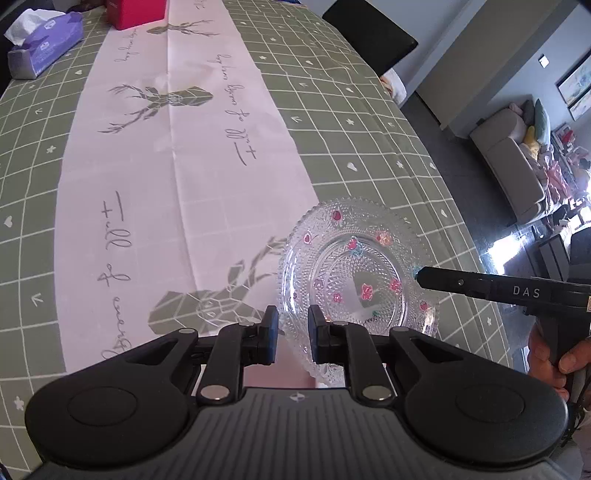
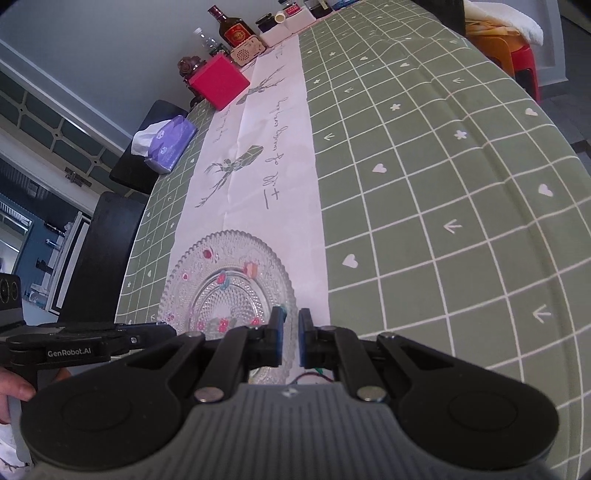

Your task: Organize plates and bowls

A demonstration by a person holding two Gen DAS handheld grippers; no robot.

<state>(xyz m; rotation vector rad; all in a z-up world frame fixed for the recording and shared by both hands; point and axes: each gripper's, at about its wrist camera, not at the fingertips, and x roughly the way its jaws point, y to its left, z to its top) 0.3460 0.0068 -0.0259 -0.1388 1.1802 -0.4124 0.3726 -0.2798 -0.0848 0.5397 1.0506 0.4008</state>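
Left wrist view: the left claw (image 1: 292,332) points steeply down at a table. Its two pads stand close together with the near rim of a clear glass plate (image 1: 354,273) passing between them, so it seems to be pinching that rim. The plate is patterned with small pink flowers. It sits over the border between a white runner (image 1: 166,147) printed with deer and the green checked tablecloth (image 1: 369,129).

The right claw (image 2: 290,334) comes in from the opposite side, held in a person's hand (image 1: 554,354). In its own view the pads are closed on the plate's other rim. So both claws carry one plate between them. It looks held a little above the cloth, though that is hard to tell for certain.

The step in hand appears to be moving this plate to where dishes are gathered. The next move calls for both hands travelling together at the same level, since thin glass held by two edges could slip or twist. No bowl or stack is in view, so the target is unknown.

Further along the table are a purple tissue pack (image 1: 44,40), a red box (image 1: 136,13) and a dark bottle (image 2: 232,27). All are well apart from the plate. A black chair (image 1: 369,33) stands at the far edge. Nothing blocks the runner ahead.
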